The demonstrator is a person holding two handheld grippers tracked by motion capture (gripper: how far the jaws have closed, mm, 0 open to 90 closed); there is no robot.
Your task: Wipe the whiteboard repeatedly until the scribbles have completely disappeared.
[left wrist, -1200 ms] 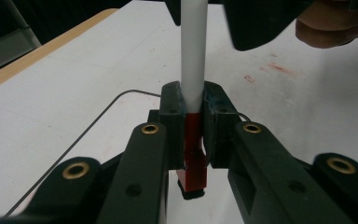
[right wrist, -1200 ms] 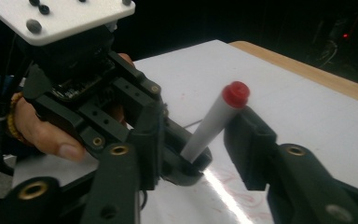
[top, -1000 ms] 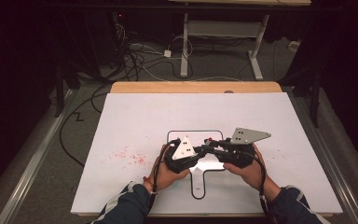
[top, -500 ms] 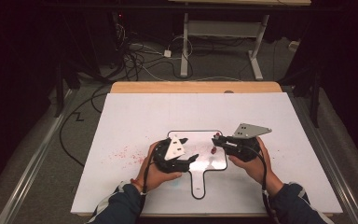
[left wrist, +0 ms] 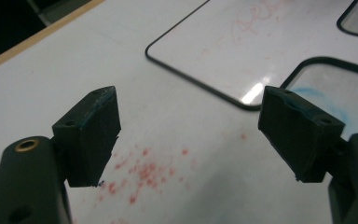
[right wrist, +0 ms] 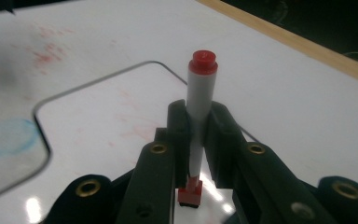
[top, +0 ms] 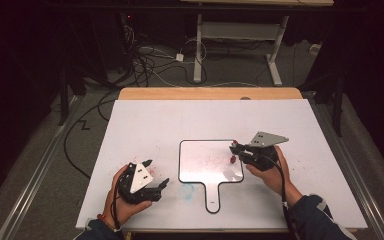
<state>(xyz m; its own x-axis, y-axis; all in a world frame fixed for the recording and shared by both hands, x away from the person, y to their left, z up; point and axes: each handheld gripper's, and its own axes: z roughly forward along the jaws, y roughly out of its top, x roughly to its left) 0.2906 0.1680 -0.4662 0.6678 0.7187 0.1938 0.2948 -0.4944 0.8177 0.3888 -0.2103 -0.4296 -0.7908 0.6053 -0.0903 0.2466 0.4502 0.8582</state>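
Observation:
A red-capped white marker (right wrist: 199, 93) stands upright between the pads of my right gripper (right wrist: 198, 128), which is shut on it. In the high view that right gripper (top: 237, 151) hovers over the right edge of a small black-rimmed whiteboard (top: 207, 160) with a handle, and the marker (top: 233, 159) points down at it. My left gripper (top: 157, 172) sits near the table's front left, away from the board. Its jaws have just been opening and now stand wide apart with nothing between them (left wrist: 189, 116). Faint red scribbles mark the whiteboard (left wrist: 242, 46).
The white table top (top: 180, 120) carries red ink specks (left wrist: 144, 172) under the left gripper and a blue smudge (top: 186, 190) beside the board's handle. A wooden strip (top: 210, 93) edges the far side. Cables and desk legs lie on the floor beyond.
The left gripper let go near the board's middle, opened, and drew back left toward the front edge. The right gripper stayed at the board's right side with the marker.

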